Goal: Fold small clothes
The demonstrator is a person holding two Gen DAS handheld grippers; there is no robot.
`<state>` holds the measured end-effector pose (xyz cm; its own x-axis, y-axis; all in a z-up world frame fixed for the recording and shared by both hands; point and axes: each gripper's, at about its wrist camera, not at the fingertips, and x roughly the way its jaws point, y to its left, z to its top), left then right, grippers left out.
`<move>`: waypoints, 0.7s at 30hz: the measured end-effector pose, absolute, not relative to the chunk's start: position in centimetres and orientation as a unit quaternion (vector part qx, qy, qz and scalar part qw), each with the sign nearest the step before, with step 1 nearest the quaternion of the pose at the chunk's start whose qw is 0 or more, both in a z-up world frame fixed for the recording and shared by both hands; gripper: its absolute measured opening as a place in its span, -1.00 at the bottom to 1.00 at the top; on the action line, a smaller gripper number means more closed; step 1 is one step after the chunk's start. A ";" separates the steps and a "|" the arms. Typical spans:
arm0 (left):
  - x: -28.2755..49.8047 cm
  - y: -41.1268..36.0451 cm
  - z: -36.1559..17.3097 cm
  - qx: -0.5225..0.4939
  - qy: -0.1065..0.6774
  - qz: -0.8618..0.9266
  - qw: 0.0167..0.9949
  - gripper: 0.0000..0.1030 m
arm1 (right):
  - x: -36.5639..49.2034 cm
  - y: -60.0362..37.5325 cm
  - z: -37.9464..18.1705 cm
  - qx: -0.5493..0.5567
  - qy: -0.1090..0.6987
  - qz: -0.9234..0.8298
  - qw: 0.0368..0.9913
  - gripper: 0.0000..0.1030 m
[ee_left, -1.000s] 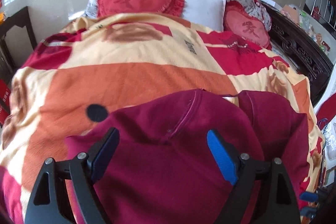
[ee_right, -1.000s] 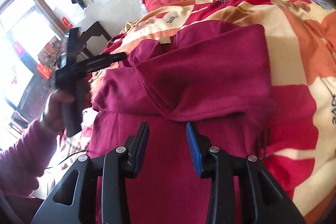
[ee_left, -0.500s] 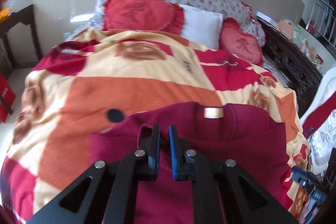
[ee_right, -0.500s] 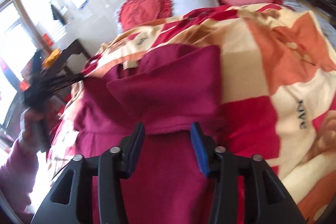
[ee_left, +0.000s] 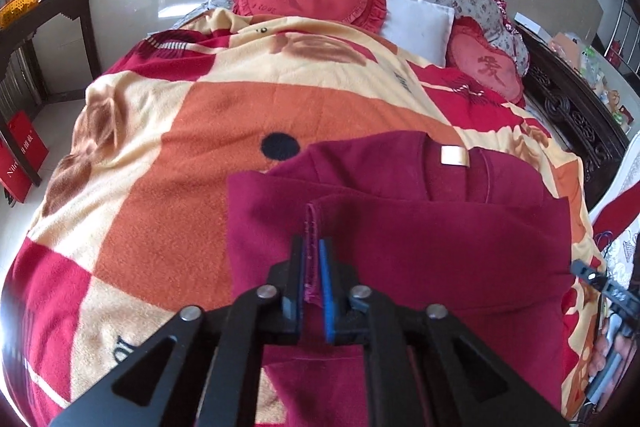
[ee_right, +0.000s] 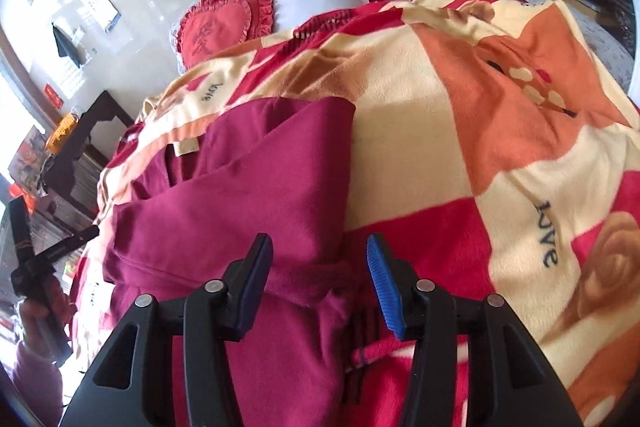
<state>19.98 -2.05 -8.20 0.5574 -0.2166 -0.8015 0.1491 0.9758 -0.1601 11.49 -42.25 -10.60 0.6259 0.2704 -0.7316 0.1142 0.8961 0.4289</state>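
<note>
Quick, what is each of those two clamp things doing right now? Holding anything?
Left gripper: shut, pinching a hem of the maroon garment.
Right gripper: open, holding nothing, poised over the garment's edge.

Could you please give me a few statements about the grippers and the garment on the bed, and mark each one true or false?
1. The left gripper has its jaws shut on a hem of the maroon garment. True.
2. The right gripper is clamped on the garment. False: its jaws stand open over the cloth.
3. A pale label shows at the garment's neckline. True.
4. The garment lies on a plain white sheet. False: it lies on a patterned orange, red and cream blanket.
</note>
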 end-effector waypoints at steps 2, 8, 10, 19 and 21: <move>19.6 -2.8 -8.3 -0.031 0.458 -0.111 0.882 -0.44 | 12.0 -40.9 -12.3 0.185 0.491 0.058 0.850 -0.63; 19.2 -3.1 -9.5 0.002 0.467 -0.104 0.878 -0.16 | 7.9 -39.5 -13.2 0.123 0.535 0.075 0.833 -0.63; 19.4 -2.8 -9.9 -0.008 0.472 -0.100 0.876 -0.09 | 7.2 -40.6 -11.6 0.146 0.504 0.068 0.848 -0.63; 19.1 -3.0 -10.3 -0.021 0.479 -0.097 0.872 0.01 | 15.2 -41.5 -9.5 0.189 0.427 0.069 0.882 -0.36; 18.9 -3.2 -10.2 -0.014 0.478 -0.101 0.872 0.02 | 16.8 -40.7 -10.0 0.156 0.445 0.065 0.880 -1.00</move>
<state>18.86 -3.18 -10.17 0.5221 -0.1889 -0.8317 0.1627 0.9793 -0.1203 16.82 -40.71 -9.96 0.5960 0.2530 -0.7621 0.0242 0.9430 0.3320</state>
